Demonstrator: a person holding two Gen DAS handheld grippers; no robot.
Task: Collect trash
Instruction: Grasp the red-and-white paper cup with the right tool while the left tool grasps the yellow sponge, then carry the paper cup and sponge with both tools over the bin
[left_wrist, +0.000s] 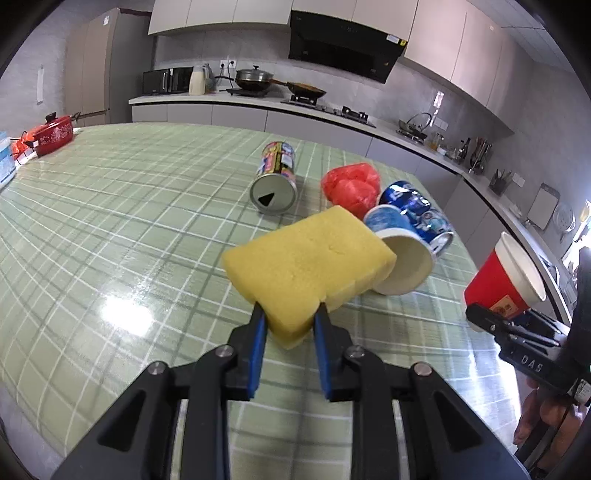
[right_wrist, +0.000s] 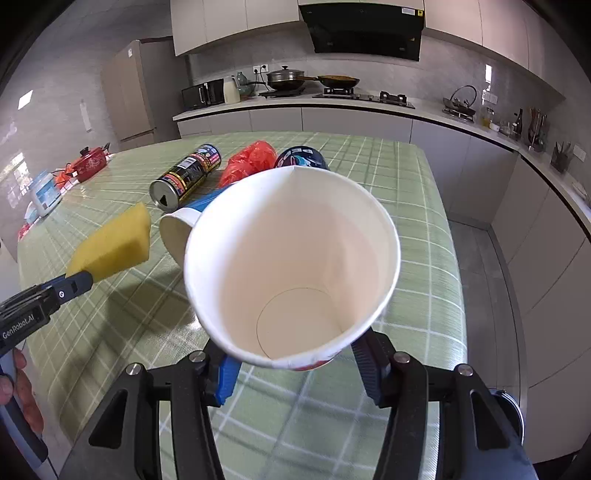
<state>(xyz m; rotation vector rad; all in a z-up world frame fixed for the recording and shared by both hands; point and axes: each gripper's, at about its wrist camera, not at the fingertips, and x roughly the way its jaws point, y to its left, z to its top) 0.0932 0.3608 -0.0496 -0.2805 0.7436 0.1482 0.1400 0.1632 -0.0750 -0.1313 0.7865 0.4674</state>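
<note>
Both wrist views look steeply down, close over table (left_wrist: 110, 206) (right_wrist: 406, 206); both share cans, far kitchen counter.

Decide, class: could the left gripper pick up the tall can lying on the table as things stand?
Probably not yet. The left gripper is shut on the yellow sponge, so its jaws are full. The tall can itself lies in the open on the tablecloth, with nothing on its near side; once the sponge is released, it looks approachable.

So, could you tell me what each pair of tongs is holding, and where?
Left tongs: yellow sponge, by one corner. Right tongs: red paper cup, near its base.
</note>
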